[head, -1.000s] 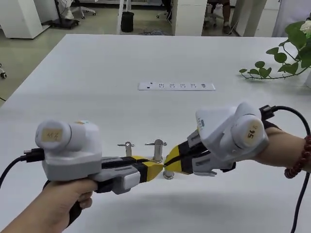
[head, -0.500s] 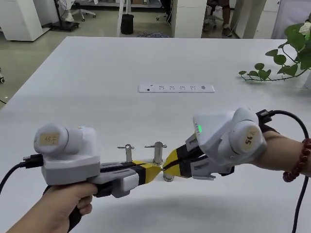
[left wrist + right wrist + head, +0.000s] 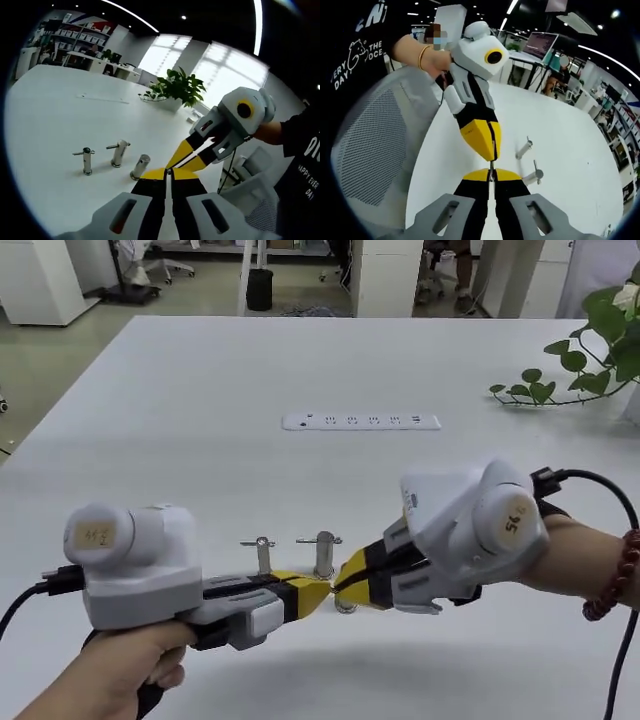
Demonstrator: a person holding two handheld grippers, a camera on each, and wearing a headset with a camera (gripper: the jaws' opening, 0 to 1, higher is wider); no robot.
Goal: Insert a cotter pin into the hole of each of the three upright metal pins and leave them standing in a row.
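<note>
Three upright metal pins stand in a row. The left pin (image 3: pixel 262 553) (image 3: pixel 87 160) and the middle pin (image 3: pixel 324 551) (image 3: pixel 118 153) each carry a cotter pin through the top. The third pin (image 3: pixel 140 167) is bare, and in the head view only its base (image 3: pixel 346 604) peeks out below the gripper tips. My left gripper (image 3: pixel 322 590) (image 3: pixel 168 173) and right gripper (image 3: pixel 342 583) (image 3: pixel 491 175) meet tip to tip just in front of the row. Both are shut, with a thin cotter pin (image 3: pixel 492 159) spanning between their tips.
A white power strip (image 3: pixel 361 421) lies farther back on the white table (image 3: pixel 200 420). A trailing green plant (image 3: pixel 585 360) sits at the far right edge. A mesh chair back (image 3: pixel 370 145) stands beside the table.
</note>
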